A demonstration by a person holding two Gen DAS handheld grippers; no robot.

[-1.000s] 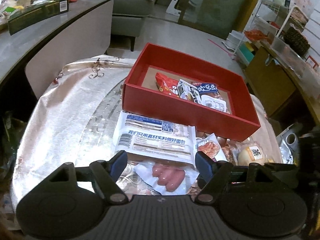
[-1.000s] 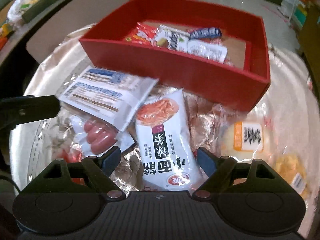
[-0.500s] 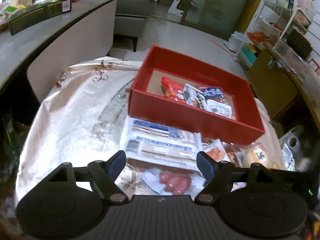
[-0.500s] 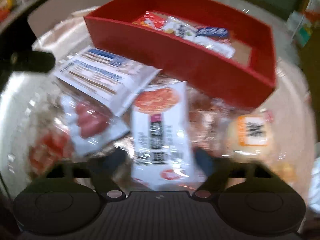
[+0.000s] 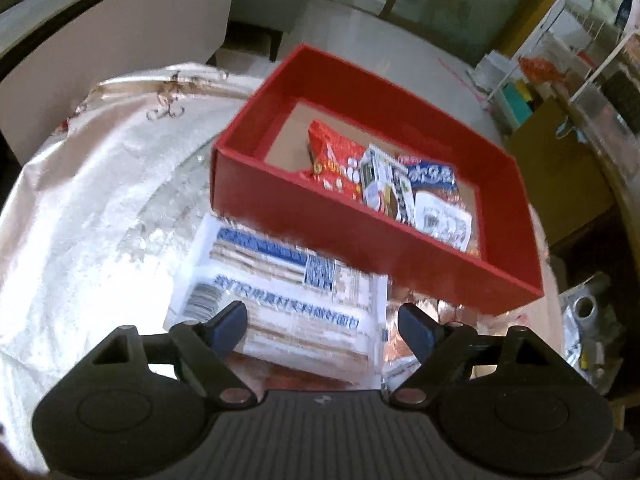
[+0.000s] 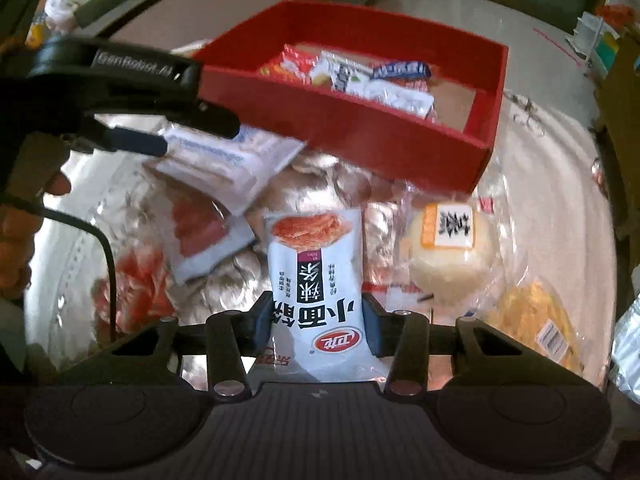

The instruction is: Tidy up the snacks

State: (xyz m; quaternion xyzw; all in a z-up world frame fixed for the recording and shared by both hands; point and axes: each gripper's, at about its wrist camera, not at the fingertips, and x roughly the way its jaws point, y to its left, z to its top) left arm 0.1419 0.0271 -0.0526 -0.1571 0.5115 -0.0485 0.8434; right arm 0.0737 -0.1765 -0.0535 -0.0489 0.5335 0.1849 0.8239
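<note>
A red box (image 5: 360,236) holds several snack packets (image 5: 384,180) and shows in the right wrist view too (image 6: 360,132). My left gripper (image 5: 322,324) is open above a white and blue packet (image 5: 280,292) that lies in front of the box; in the right wrist view it (image 6: 160,136) hovers over that packet (image 6: 236,160). My right gripper (image 6: 316,320) is shut on a white spicy-strip packet (image 6: 316,276) with black Chinese lettering.
On the shiny tablecloth (image 5: 92,208) lie a sausage packet (image 6: 200,236), a round bun in clear wrap (image 6: 452,248) and a yellow snack (image 6: 536,324). A grey counter (image 5: 100,40) curves at the left. Shelves (image 5: 580,60) stand at the far right.
My right gripper has closed on the spicy-strip packet. My left gripper has moved forward over the white and blue packet, closer to the red box.
</note>
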